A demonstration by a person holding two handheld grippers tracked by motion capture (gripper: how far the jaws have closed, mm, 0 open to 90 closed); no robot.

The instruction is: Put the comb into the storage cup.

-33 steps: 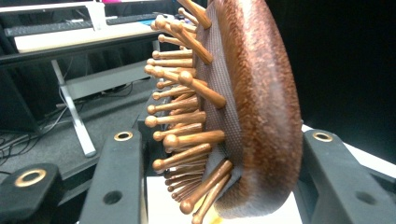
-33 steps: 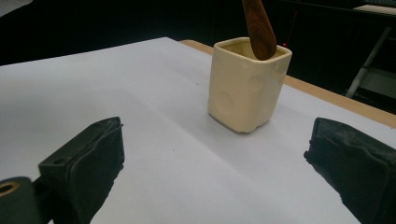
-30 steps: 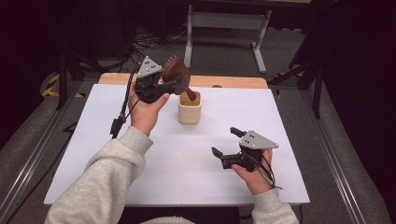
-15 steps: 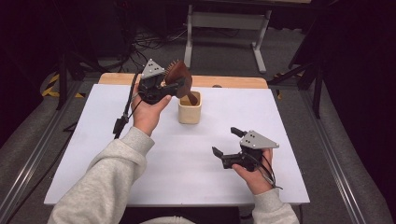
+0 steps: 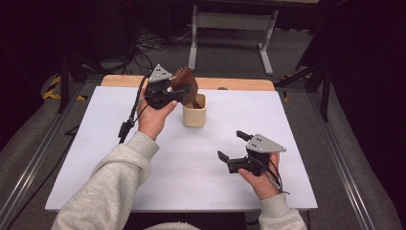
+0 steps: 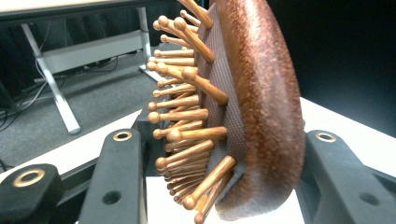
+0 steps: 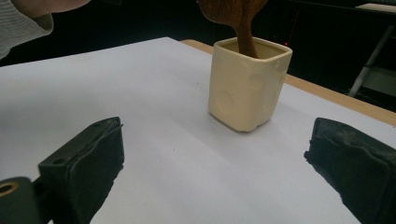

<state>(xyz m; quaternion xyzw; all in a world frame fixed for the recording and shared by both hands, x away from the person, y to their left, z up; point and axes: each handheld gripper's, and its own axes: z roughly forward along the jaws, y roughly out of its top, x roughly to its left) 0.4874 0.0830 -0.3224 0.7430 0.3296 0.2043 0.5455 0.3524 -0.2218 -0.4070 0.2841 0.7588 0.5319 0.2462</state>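
In the cup [image 5: 194, 114], hairbrush [image 5: 186, 87] handle

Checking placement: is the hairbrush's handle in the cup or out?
In. The hairbrush handle dips below the cup rim; the left gripper holds its head.

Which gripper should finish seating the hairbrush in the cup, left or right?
Left. The left gripper is already shut on the hairbrush head, with the handle in the cream cup. The right gripper sits open and apart from the cup, nearer the table's front edge.
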